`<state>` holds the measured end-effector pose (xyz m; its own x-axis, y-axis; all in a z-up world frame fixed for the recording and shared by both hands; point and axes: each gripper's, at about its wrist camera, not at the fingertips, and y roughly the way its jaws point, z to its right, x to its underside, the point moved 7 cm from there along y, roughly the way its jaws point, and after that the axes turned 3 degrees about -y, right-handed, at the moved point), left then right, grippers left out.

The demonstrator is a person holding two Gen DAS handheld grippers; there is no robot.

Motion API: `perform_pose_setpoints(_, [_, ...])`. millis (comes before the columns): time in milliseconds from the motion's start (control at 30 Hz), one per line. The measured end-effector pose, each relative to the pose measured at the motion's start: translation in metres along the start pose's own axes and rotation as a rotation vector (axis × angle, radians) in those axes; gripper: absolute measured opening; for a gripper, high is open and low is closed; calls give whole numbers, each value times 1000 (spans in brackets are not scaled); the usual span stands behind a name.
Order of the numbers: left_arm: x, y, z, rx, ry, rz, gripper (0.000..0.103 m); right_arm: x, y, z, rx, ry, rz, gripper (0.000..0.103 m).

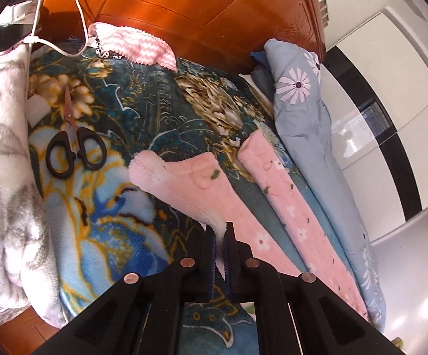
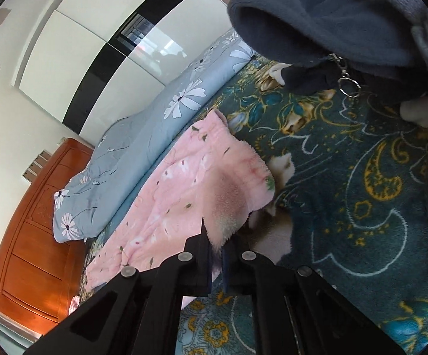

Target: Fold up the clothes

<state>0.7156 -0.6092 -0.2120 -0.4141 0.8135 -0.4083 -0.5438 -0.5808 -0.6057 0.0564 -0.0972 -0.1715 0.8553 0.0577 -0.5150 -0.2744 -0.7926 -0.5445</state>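
Observation:
Pink fleece pants with a small flower print lie on a dark teal floral blanket. In the left wrist view the two legs stretch away from me toward the cuffs. My left gripper is shut on the edge of the near leg. In the right wrist view the pants lie bunched, with the fuzzy inner side turned up at the waist end. My right gripper is shut on that fuzzy edge.
Black-handled scissors lie on the blanket at left. A grey-white fleece borders the left. A blue flowered quilt roll lies along the right, also in the right wrist view. A wooden headboard stands behind. Dark grey fleece with a key ring lies at far right.

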Motion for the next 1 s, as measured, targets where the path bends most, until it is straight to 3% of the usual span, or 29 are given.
perform_pose_setpoints(233, [-19,7,38,58,-14,1,5,-25,-1,-32,-128,-5,15,4])
perform_pose_setpoints(567, [-78,42,94,32,-4,41,5,-91,28,-102,-174,-97,47,4])
perform_pose_setpoints(733, [-114,87,127,-31,17,45,5,-129,68,-124,-171,-83,43,5])
perform_pose_setpoints(1000, [-143,214,182,-122,98,-2,5,-178,184,-128,-40,-62,-21,5])
